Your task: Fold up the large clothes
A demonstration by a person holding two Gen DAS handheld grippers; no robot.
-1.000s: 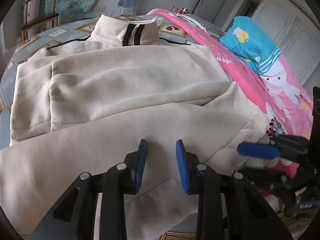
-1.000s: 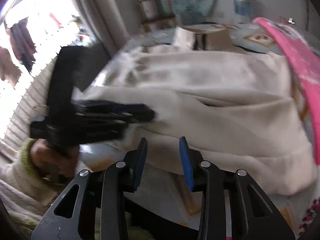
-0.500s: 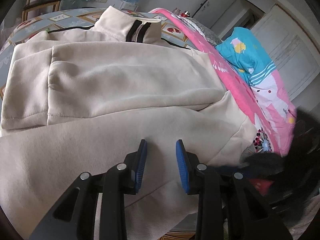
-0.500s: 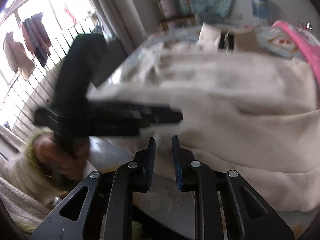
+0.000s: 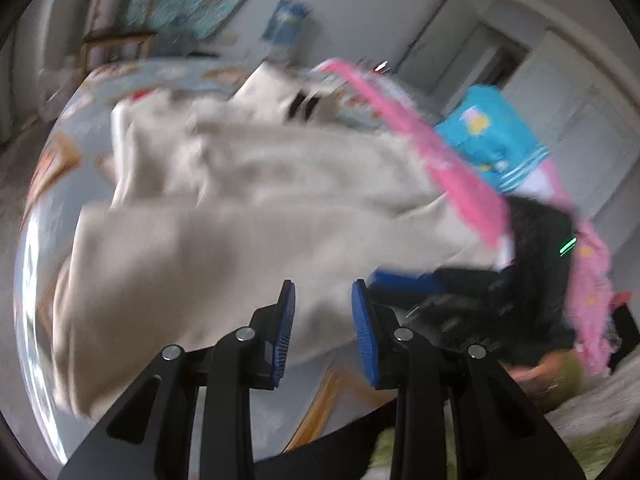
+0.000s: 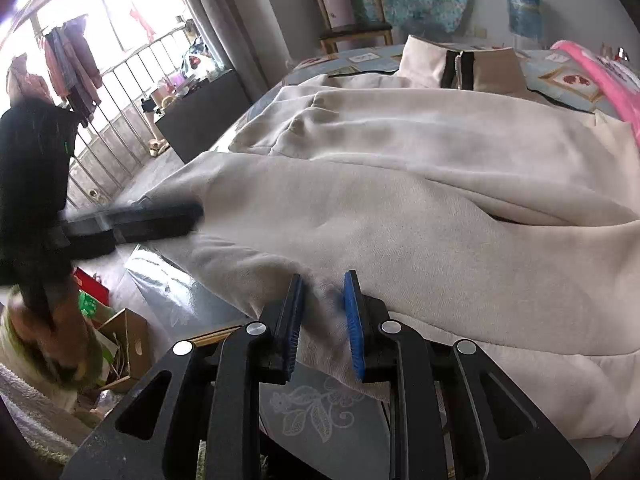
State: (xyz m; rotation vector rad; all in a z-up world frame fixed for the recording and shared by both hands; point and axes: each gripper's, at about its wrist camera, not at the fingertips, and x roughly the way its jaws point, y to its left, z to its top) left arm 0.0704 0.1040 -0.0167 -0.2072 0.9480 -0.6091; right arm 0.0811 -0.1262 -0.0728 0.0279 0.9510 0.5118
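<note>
Across the table [image 6: 320,412] lies our cream jacket [image 6: 420,200], thick, soft, floppy, likely weighty. Our right gripper [image 6: 320,312], its jaws just narrowed, pinches the near hem; our left gripper [image 5: 323,320] hangs empty, parted. Hem corners suit gripping best.

The right tool [image 6: 321,312] tilts down, blue pads pinched close together; the left tool [image 5: 323,334] hangs with its pads apart.
</note>
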